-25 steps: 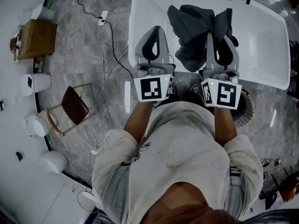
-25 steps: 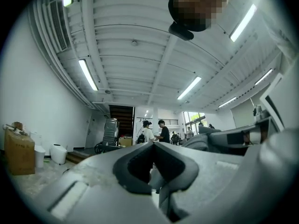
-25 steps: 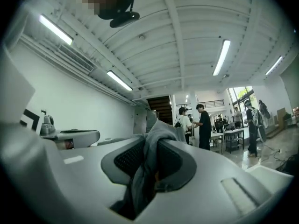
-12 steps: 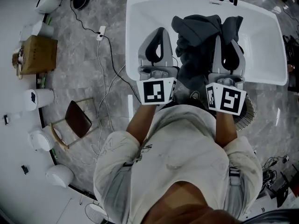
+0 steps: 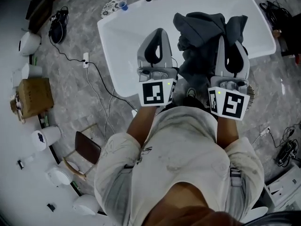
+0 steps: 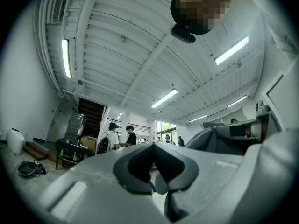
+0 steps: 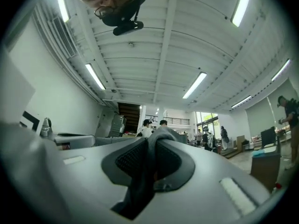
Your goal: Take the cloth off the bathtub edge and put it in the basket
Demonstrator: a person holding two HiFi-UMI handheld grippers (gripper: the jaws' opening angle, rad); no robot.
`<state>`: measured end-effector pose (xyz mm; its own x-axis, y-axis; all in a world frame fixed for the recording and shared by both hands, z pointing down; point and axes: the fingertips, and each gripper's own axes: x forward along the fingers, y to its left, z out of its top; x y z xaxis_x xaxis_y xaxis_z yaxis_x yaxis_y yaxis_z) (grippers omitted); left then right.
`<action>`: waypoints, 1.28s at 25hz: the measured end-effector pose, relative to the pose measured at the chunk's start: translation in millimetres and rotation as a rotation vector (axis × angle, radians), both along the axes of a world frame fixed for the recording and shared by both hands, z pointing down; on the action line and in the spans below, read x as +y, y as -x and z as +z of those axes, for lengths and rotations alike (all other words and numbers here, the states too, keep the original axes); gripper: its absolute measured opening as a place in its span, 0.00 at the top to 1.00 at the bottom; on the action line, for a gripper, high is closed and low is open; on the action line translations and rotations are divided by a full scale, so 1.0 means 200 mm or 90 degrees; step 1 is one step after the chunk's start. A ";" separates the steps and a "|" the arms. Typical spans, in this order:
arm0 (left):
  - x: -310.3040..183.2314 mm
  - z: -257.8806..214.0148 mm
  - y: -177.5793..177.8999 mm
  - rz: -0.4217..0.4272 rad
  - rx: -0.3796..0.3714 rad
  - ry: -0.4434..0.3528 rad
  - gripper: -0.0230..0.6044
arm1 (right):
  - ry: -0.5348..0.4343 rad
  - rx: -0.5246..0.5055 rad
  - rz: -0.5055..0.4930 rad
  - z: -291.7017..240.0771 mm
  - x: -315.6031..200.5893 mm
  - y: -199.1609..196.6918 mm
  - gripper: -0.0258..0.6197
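Right hand-held gripper (image 5: 230, 25) is clamping the cloth (image 5: 200, 29) above the bathtub (image 5: 127, 46) for carrying; left hand-held gripper (image 5: 158, 32) is sitting closed, empty.

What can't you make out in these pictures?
Basket: the head view shows only a ribbed sliver, probably it; the right claw and the person's arm cover the rest.
Cloth: its lower end vanishes behind the person's body in the head view, so its full size is unclear.
Bathtub: both claw views tilt up at the ceiling and miss it.
Distant people: too small in the claw views.
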<state>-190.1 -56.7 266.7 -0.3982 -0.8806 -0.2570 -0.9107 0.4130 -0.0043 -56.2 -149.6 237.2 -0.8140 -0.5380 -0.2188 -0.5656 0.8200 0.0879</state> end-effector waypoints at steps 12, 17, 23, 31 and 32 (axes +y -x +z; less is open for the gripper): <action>-0.53 0.03 -0.54 0.224 0.015 0.002 0.96 | -0.027 0.007 0.275 -0.06 -0.29 -0.82 0.87; -0.67 0.03 -0.85 0.325 0.022 0.006 0.96 | -0.023 0.019 0.391 -0.07 -0.28 -1.21 0.87; -0.83 0.08 -1.13 0.412 0.031 0.012 0.96 | -0.007 0.033 0.492 0.00 -0.31 -1.54 0.87; -0.96 0.13 -1.35 0.469 0.033 0.031 0.96 | 0.037 0.041 0.549 0.12 -0.36 -1.78 0.87; -0.97 0.12 -1.36 0.470 0.033 0.030 0.96 | 0.041 0.041 0.551 0.14 -0.37 -1.79 0.87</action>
<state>82.0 -251.3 291.6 0.2909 -0.9335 -0.2097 -0.9509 -0.3063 0.0440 302.0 -222.6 264.9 -0.1226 -0.9834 -0.1339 -0.9881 0.1084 0.1088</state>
